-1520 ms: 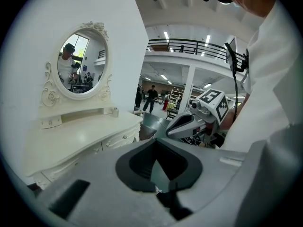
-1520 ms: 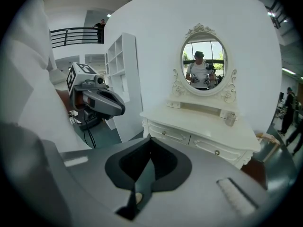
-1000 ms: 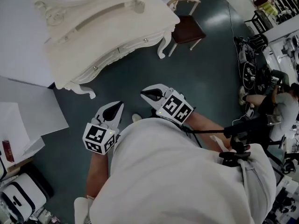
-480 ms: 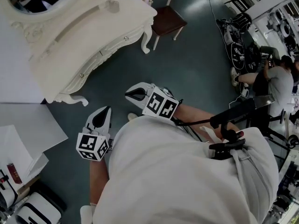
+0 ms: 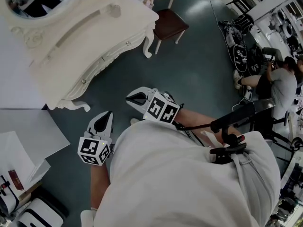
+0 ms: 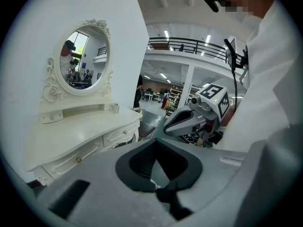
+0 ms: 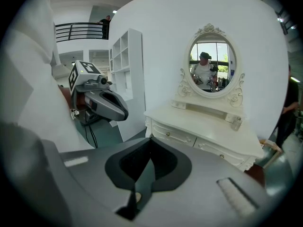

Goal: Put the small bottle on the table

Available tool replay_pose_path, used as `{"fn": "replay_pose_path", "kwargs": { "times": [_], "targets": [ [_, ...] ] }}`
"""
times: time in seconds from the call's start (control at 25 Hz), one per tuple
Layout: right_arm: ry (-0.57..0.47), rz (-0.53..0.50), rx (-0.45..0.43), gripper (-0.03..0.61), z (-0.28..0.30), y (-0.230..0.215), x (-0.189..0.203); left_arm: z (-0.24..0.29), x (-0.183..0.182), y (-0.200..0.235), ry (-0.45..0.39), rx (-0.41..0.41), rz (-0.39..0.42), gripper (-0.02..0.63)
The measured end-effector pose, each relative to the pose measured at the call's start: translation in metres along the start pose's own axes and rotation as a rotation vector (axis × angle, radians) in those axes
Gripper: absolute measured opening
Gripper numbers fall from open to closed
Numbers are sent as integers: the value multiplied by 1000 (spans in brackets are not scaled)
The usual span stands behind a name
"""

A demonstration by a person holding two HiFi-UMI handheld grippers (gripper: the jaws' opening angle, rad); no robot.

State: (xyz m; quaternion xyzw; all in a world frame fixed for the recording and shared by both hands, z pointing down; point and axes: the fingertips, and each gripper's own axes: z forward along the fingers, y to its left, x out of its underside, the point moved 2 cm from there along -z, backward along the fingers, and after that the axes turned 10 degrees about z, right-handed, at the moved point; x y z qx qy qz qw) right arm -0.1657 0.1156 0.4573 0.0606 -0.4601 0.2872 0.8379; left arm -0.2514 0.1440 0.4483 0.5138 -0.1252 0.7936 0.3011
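A small bottle (image 6: pixel 115 108) stands on the top of the white dressing table (image 6: pixel 71 141), below its oval mirror. The right gripper view shows that bottle (image 7: pixel 236 122) near the right end of the tabletop (image 7: pixel 208 126). My left gripper (image 5: pixel 102 121) and right gripper (image 5: pixel 135 98) are held side by side over the dark floor, short of the table (image 5: pixel 71 37). Both are shut with nothing between the jaws. Each gripper view shows its own closed jaws and the other gripper beside them: the right gripper (image 6: pixel 189 122), the left gripper (image 7: pixel 106 105).
A chair with a dark seat (image 5: pixel 168 25) stands at the table's right end. White panels (image 5: pixel 28 131) and a case lie at the left, a white shelf unit (image 7: pixel 125 79) beside the table. A person (image 5: pixel 279 84) and gear (image 5: pixel 241 56) are at the far right.
The head view has swung, so the table and chair now sit further left in the frame. Both grippers stay shut and close together; little differs from half a second ago.
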Motion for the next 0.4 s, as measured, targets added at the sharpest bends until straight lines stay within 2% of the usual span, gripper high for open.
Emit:
{"fn": "replay_pose_path", "kwargs": {
  "times": [0.4],
  "targets": [
    [-5,24,-3,0,20,-11,-12,0,-2,23,33,11,4,3]
  ]
}}
